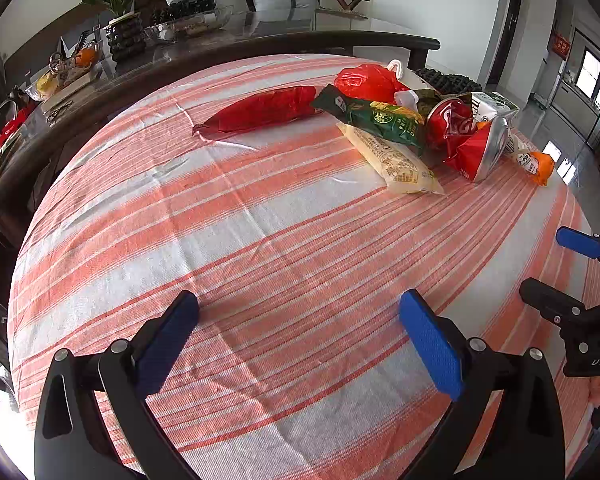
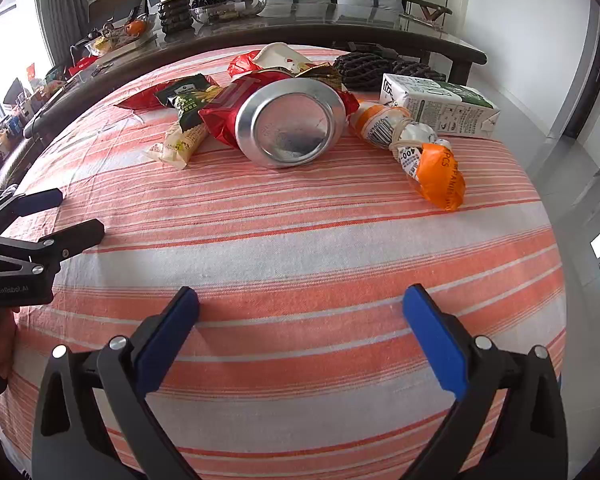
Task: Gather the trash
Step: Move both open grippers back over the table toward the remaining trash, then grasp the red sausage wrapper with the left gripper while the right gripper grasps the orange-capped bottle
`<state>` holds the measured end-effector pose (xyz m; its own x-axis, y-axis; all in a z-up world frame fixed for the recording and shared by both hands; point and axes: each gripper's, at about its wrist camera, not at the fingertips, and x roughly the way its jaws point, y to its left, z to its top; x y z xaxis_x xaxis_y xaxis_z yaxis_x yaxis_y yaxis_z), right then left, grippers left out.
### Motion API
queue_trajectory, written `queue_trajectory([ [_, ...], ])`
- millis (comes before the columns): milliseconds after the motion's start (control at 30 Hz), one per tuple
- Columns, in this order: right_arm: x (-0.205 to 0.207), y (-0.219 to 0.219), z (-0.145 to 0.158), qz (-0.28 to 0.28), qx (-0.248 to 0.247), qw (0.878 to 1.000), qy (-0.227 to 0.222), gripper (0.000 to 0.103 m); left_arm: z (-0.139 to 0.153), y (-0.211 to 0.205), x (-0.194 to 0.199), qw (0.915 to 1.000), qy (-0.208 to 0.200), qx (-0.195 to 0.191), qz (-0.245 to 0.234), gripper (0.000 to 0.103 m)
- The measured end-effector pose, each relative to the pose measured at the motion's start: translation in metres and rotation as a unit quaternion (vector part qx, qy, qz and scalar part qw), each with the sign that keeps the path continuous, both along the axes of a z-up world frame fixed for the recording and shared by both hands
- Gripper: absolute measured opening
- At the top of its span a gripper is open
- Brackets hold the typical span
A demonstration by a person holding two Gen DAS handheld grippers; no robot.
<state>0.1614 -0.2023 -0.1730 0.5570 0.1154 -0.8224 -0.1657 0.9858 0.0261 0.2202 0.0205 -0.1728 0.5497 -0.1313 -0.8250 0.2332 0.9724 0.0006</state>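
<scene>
Plainly the crushed red can [image 2: 284,120] lies on its side in the trash pile at twelve o'clock on the striped surface [image 2: 300,248], long axis running away, silver base facing the right tongs [image 2: 300,320]. Being round and dented, it could roll or slip from a pinch, dragging the green wrapper [image 2: 188,104] beside it. Both the right and left tongs [image 1: 300,324] hover spread wide and empty, well short of the pile.

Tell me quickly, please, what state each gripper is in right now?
Left gripper: open, holding nothing, over the striped cloth.
Right gripper: open, holding nothing, short of the crushed can.
</scene>
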Motion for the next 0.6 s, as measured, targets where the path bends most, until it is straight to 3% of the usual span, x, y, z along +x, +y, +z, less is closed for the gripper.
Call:
queue_trajectory([
  [200,0.001,0.0,0.0,0.0,0.0,1.0,0.0,0.099,0.0,0.001,-0.001,0.9999,0.002,0.0,-0.011,0.099],
  [333,0.001,-0.001,0.0,0.0,0.0,1.0,0.0,0.098,0.003,0.008,0.007,0.9954,0.014,0.018,-0.093,0.099],
  [467,0.001,0.0,0.0,0.0,-0.001,1.0,0.0,0.098,0.011,0.029,0.049,0.9913,-0.012,0.074,-0.108,0.099],
  [600,0.001,-0.001,0.0,0.0,-0.001,1.0,0.0,0.098,0.006,0.042,0.11,0.9905,0.017,0.07,-0.117,0.099],
])
